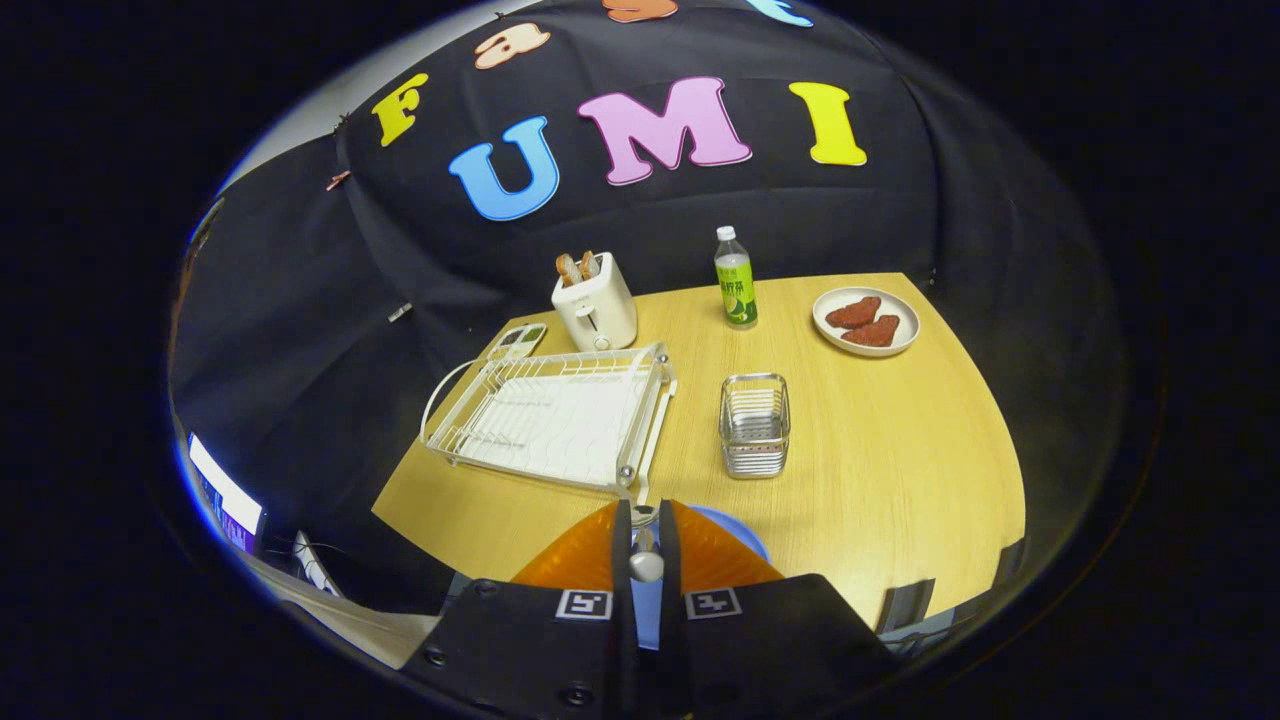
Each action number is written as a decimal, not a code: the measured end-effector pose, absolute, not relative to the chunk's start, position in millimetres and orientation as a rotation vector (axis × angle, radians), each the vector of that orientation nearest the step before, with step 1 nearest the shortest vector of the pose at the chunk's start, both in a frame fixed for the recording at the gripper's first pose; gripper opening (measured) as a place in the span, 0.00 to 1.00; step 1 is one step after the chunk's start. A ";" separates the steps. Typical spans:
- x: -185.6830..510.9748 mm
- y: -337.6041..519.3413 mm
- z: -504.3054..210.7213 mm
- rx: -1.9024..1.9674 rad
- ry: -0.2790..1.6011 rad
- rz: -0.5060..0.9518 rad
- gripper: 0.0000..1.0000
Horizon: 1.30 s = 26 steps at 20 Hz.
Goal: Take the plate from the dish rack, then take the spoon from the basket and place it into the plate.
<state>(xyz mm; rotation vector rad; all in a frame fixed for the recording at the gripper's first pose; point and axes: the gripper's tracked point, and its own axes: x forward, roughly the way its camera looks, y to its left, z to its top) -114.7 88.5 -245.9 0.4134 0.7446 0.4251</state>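
Observation:
My gripper [643,508] hangs over the near side of the wooden table [900,450], its two orange fingers [585,555] pressed together on a thin metal spoon [645,565]. The spoon's rounded end shows between them. A blue plate [738,532] lies on the table right under and behind the fingers, mostly hidden by them. The white wire dish rack [555,415] stands beyond the fingers to the left with nothing in it. The small metal basket [754,425] stands just ahead to the right, and I see nothing in it.
A white toaster [595,300] with toast in it stands behind the rack, with a small flat device [518,340] beside it. A green-labelled bottle [735,280] and a white plate of reddish-brown pieces [866,320] sit at the far side. The table's edge runs close below the fingers.

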 end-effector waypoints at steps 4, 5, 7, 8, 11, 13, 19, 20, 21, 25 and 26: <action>-126.5 99.0 -279.3 0.384 0.798 0.416 0.12; -127.7 99.4 -286.0 0.376 0.807 0.409 0.12; -126.1 100.1 -296.2 0.368 0.815 0.398 0.12; -126.3 100.5 -299.9 0.366 0.818 0.396 0.12; -128.8 104.7 -316.4 0.351 0.846 0.400 0.12; -136.6 110.1 -326.0 0.350 0.872 0.426 0.13; -154.1 116.7 -355.8 0.381 0.960 0.448 0.15; -157.7 118.1 -361.4 0.372 0.981 0.454 0.15; -160.4 119.5 -366.0 0.363 0.993 0.456 0.15; -160.4 122.8 -379.9 0.337 1.023 0.449 0.16; -159.0 122.4 -381.6 0.328 1.029 0.444 0.16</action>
